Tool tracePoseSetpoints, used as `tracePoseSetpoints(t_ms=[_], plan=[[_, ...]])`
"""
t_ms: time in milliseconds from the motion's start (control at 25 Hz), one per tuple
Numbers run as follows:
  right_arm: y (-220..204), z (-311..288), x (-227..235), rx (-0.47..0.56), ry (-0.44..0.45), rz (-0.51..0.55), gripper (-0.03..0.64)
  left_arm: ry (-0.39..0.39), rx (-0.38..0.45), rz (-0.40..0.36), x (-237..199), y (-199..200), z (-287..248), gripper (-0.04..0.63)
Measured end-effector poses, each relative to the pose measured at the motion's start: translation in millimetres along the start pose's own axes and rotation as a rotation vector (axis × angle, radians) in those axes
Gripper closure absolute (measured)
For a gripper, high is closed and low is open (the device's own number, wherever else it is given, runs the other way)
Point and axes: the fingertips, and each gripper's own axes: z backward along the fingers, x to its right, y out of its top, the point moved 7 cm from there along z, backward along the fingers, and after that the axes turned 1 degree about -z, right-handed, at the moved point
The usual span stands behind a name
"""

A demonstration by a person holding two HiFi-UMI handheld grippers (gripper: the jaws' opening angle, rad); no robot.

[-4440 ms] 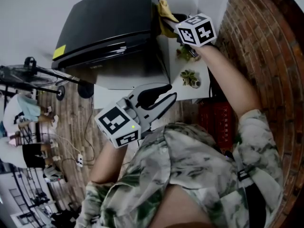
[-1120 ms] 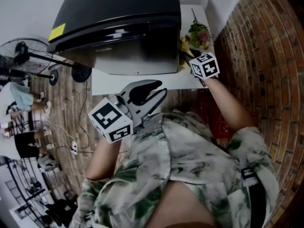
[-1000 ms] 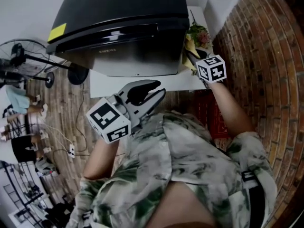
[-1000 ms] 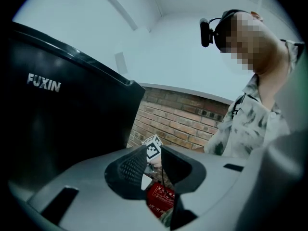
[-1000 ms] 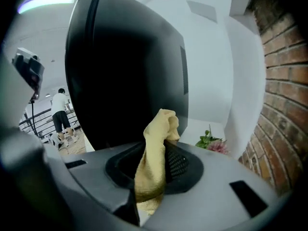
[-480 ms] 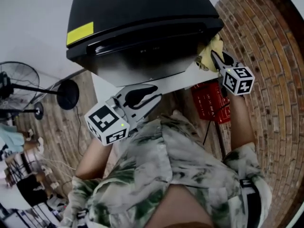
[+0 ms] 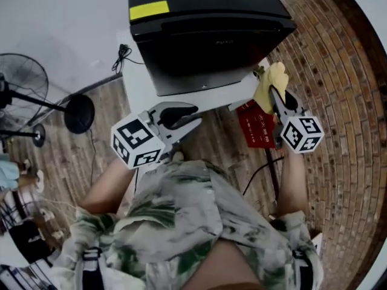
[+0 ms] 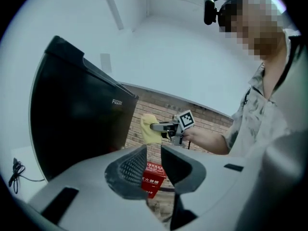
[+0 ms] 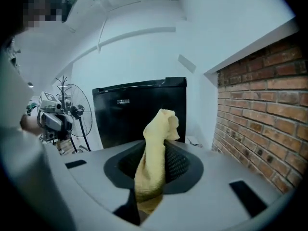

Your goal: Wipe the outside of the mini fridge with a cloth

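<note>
The left tongs (image 7: 195, 119) hang by the person's chest, jaws a little apart with nothing between them. The right tongs (image 7: 273, 94) are clamped on the yellow cloth (image 7: 268, 84), which sticks up past their tips. Under them sits a red box (image 7: 257, 125). Just ahead of the cloth comes the front corner of the white table (image 7: 136, 83) carrying the black mini fridge (image 7: 205, 35); a gap shows between cloth and fridge. Right of the right tongs the brick wall (image 7: 338, 71) stands near, leaving a narrow lane. Well left of the left tongs, a fan (image 7: 24, 95) stands on wooden floor (image 7: 66, 156).
</note>
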Motion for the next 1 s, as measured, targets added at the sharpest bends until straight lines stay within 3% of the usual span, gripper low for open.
tracePoseSetpoints(t_ms=[360,520,760,1000], plan=[[1,-15,-98,0.021,0.110,0.101,0.517,0.087,-0.020,0.020,21,-20,66,0.500],[4,-24,-158,0.032,0.124,0.105,0.517,0.046,-0.028,0.029,15,-37,110,0.500],[52,-60,-254,0.090,0.001,0.137,0.517,-0.073,-0.008,-0.016,-53,-41,210,0.500],[109,-114,-357,0.139,-0.168,0.153,0.517,-0.179,-0.048,-0.048,-123,-37,323,0.500]])
